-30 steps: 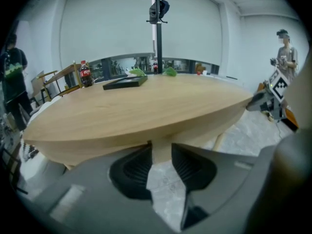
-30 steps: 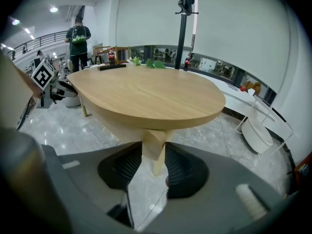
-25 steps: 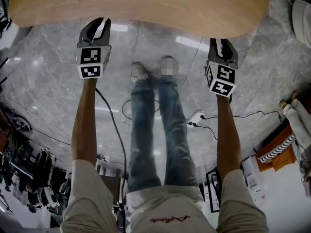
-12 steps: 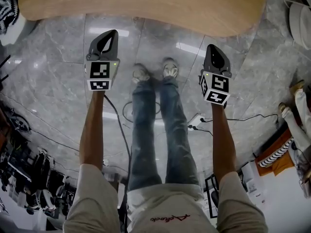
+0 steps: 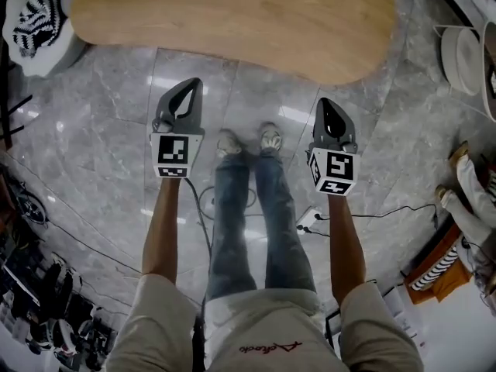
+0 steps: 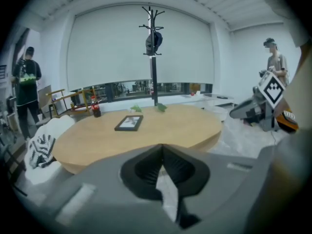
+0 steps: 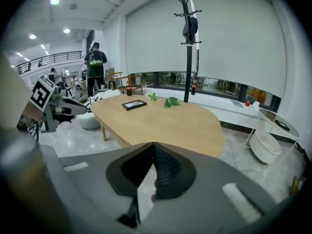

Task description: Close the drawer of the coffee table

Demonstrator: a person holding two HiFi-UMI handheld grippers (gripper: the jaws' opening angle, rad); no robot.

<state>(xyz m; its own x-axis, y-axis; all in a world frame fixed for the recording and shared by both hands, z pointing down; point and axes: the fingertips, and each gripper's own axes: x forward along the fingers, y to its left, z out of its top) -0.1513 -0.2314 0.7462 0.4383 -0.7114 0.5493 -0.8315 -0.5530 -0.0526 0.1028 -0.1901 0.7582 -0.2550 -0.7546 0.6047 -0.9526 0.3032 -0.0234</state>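
Your L gripper (image 5: 188, 84) & R gripper (image 5: 325, 101): jaws shut, empty, short of bench (image 5: 232, 22). Drawer not seen, prob. under near edge; drop low, push squarely.

Big open studio or lab-type office, not a home. Polished grey marble floor (image 5: 101, 115) with loose cables (image 5: 372, 211) and a power strip (image 5: 310, 217); electronic gear is crowded along the floor's left edge (image 5: 46, 293). A lounge mock-up sits inside it: oval wooden bench (image 7: 161, 121) carrying a picture frame (image 6: 129, 123), coat stand (image 7: 188, 48), wall-wide roller blind (image 6: 112, 48). Mezzanine railing (image 7: 53, 58) at back left. Other people stand around, one (image 7: 95, 65) beyond the bench, another (image 6: 276, 65) at the right.
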